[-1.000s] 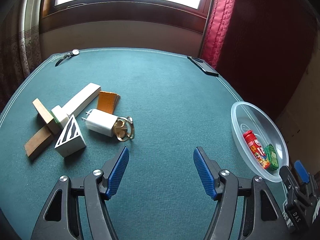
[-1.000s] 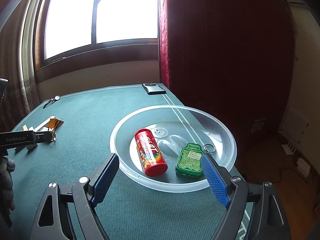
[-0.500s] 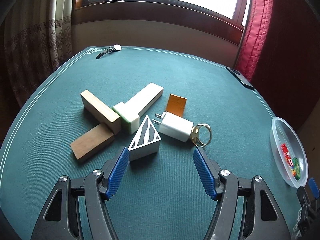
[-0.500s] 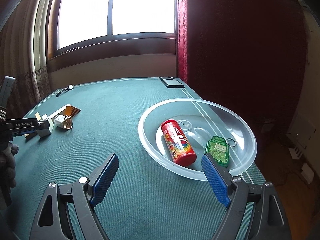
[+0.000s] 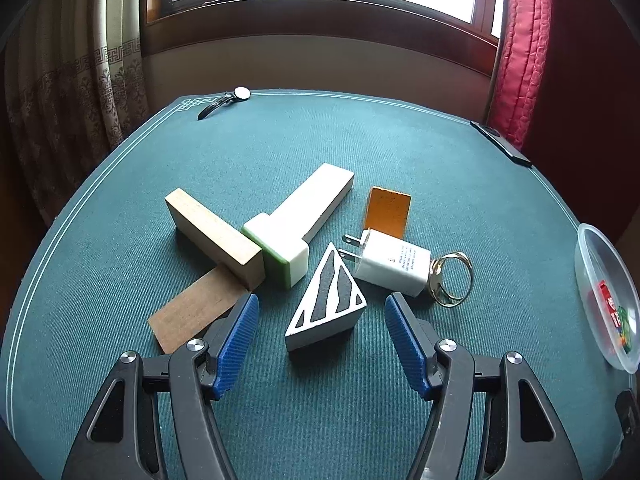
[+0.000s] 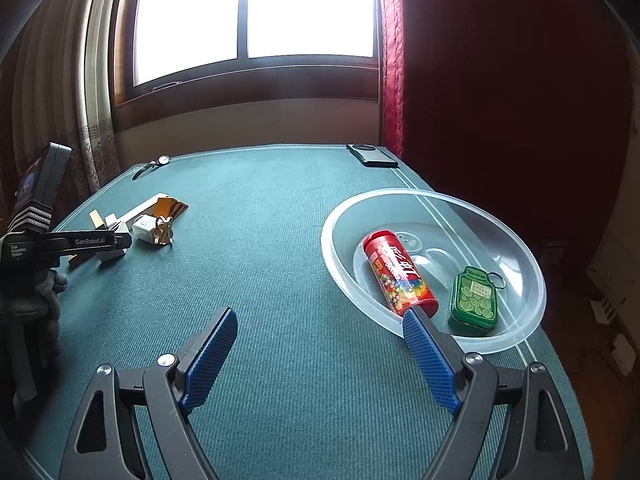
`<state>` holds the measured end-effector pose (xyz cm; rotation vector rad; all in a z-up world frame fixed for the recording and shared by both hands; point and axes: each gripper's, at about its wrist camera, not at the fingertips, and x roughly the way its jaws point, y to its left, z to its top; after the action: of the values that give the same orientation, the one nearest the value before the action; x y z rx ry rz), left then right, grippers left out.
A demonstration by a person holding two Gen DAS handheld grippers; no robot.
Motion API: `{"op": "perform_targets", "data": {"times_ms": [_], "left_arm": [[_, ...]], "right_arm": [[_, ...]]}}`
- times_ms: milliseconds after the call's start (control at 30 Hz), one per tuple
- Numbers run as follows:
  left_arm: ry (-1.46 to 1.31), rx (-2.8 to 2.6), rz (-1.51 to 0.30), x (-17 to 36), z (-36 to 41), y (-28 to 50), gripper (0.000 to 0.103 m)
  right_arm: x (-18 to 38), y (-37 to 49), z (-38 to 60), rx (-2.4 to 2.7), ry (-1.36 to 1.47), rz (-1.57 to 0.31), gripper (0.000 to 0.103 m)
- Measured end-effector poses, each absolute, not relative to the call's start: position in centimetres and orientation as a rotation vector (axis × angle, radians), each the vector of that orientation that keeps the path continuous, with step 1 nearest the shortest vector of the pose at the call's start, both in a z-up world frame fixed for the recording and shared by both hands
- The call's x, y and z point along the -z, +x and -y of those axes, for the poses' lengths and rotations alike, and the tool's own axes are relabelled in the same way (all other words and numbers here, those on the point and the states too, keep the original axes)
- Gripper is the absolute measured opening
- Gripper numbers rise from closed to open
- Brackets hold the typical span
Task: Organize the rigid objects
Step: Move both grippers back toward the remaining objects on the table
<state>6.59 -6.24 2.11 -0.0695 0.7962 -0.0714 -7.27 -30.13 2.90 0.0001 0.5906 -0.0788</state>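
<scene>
The left tool [image 5: 322, 312] hangs over the green tabletop [image 5: 400, 152] with its blue pads apart; they have just been closing in a little, and the black-and-white striped wedge [image 5: 326, 304] sits on the felt between the tips, touched by neither pad. Just beyond the wedge lies a jumble: a white plug adapter [image 5: 394, 266] with a gold ring [image 5: 452, 280] against its far end, an orange card [image 5: 387, 212], a long white block [image 5: 316, 204] with a green-edged end, a pale wooden block [image 5: 216, 236] and a flat brown strip [image 5: 192, 314] poking out beneath it. A wristwatch [image 5: 228, 100] lies at the far edge and a dark phone [image 6: 372, 155] near the red curtain.

Off to the right, the right tool [image 6: 320, 338] is spread wide over bare felt, holding nothing; its right pad overlaps the near rim of the clear plastic bowl [image 6: 516, 240]. Inside the bowl lie a red candy tube [image 6: 400, 272] and a green jar-shaped tin [image 6: 476, 296], side by side.
</scene>
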Motion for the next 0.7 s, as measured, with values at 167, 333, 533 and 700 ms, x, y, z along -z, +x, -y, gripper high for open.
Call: {"op": "perform_targets", "data": {"times_ms": [167,333,533,700], "left_arm": [[-0.07,0.073,-0.817,-1.5,6.0,7.2,0.038],[-0.077,0.09,-0.807,-1.8,5.8,6.6,0.038],[-0.062,0.106,-0.798,-2.0,5.5,5.1,0.037],[-0.053,0.115,-0.798,-1.9,4.8,3.5,0.037]], "right_arm": [[-2.6,-6.7,29.2,0.034,0.012,-0.625,0.088],[-2.3,-5.7,28.1,-0.035,0.035,-0.672,0.088],[-2.4,-3.4,27.1,-0.094,0.091,-0.718,0.088],[-2.5,-1.4,26.0,-0.121,0.109,-0.734,0.088]]}}
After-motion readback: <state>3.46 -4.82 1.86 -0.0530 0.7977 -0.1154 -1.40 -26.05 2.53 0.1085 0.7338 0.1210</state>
